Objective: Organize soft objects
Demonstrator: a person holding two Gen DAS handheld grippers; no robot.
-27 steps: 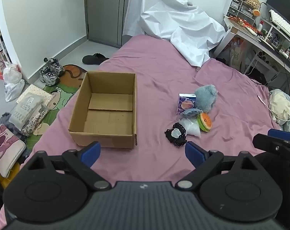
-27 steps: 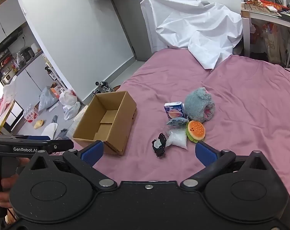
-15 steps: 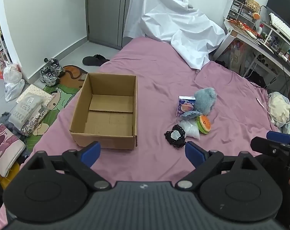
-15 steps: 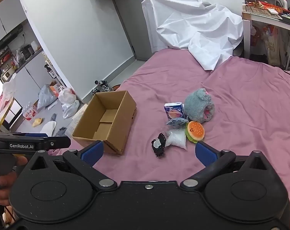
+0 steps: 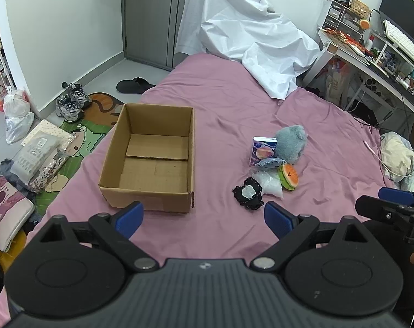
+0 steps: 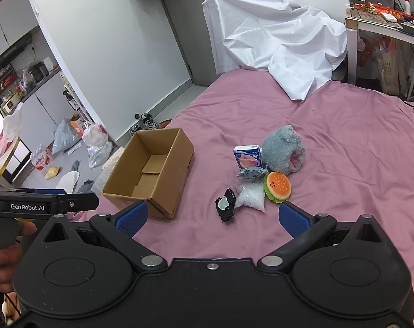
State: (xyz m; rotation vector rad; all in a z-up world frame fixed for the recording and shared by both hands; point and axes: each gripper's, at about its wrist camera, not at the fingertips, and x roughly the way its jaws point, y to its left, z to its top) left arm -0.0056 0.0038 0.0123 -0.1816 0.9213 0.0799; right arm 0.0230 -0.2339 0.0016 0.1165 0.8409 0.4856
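Pink bed (image 5: 234, 104): empty cardboard box (image 5: 152, 158), soft toys heaped right of it.
Both tongs, left (image 5: 204, 216) and right (image 6: 212, 216), spread, empty; grey plush (image 6: 285, 150) probably light, squashy — pinch its middle.

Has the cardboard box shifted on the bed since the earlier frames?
No. The cardboard box sits in the same spot on the pink bedsheet, equally far from the pile of soft toys; only the camera view drifted slightly.

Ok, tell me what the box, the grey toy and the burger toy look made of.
Box: plain brown corrugated cardboard, matte, with folded bottom flaps.
Grey toy: long-pile plush, fuzzy outline, probably synthetic fur.
Burger toy: smooth, evenly coloured bun; likely short plush or foam, hard to tell.
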